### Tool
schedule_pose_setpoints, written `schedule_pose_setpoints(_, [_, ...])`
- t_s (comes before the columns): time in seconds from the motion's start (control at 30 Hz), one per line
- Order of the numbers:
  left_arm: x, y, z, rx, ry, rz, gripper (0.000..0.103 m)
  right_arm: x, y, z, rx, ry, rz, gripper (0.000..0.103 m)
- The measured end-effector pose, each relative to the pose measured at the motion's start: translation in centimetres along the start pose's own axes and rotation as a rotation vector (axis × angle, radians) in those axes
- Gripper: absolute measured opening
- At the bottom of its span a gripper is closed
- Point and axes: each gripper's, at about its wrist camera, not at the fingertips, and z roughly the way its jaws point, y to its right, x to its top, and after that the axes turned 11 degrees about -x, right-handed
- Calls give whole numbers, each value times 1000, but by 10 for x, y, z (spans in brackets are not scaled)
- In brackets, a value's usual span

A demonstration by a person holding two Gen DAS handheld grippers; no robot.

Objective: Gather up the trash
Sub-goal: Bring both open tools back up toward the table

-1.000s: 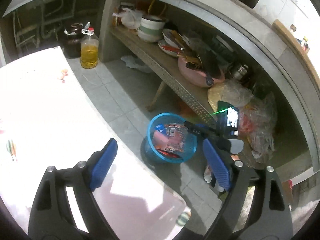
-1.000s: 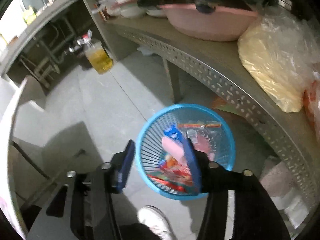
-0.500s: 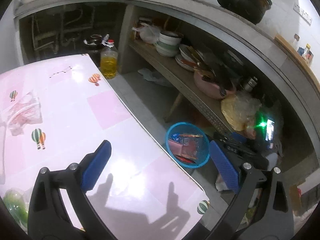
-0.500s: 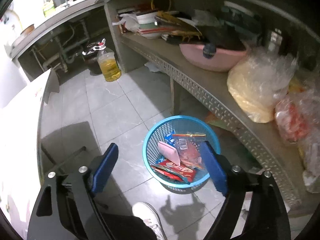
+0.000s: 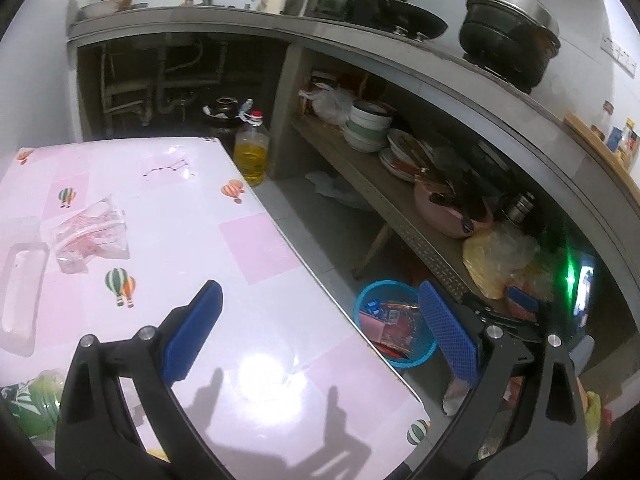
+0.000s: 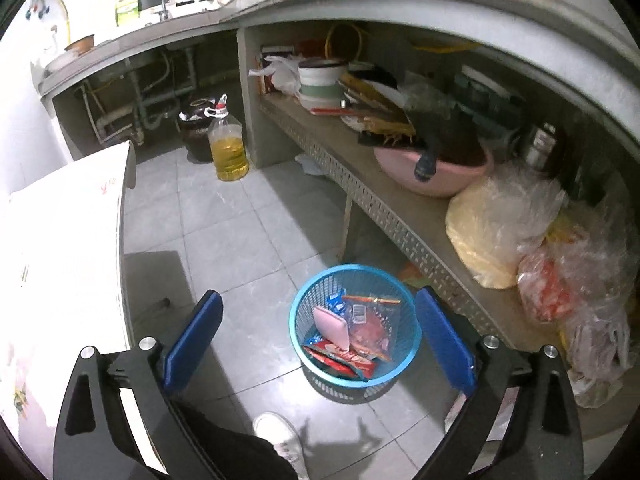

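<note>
I see hard overhead light: glare on the pink tablecloth [image 5: 256,368], gripper shadows near it, blown-out white at the right view's left. Fisheye bends the counter [image 5: 440,68]; under-shelf recesses stay dim.

- The pink patterned worktop [image 5: 256,248] is smooth and glossy, throwing back a bright glare.
- The crinkled clear plastic wrapper [image 5: 90,236] lying on it is shiny film.
- The round blue plastic mesh basket [image 6: 320,300] has a latticed wall; the wrappers inside look like glossy foil, though the view is soft.
- The grey floor tiles [image 6: 224,224] are smooth with a dull sheen.
- The left hand-held gripper [image 5: 320,338] has textured blue pads on matt black plastic arms.
- The perforated grey shelf [image 6: 372,196] looks like matt metal.
</note>
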Motion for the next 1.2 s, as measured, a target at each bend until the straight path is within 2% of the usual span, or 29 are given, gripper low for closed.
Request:
schedule_pose_setpoints(0.17, [0, -5, -5, 36, 17, -9, 94, 1, -7, -15, -38, 59, -33, 96])
schedule_pose_setpoints(0.4, [0, -8, -12, 39, 36, -26, 94, 1, -15, -28, -63, 89, -75, 96])
schedule_pose_setpoints(1.2, [-7, -16, -24, 42, 49, -48, 94, 1, -26, -47, -32, 114, -97, 96])
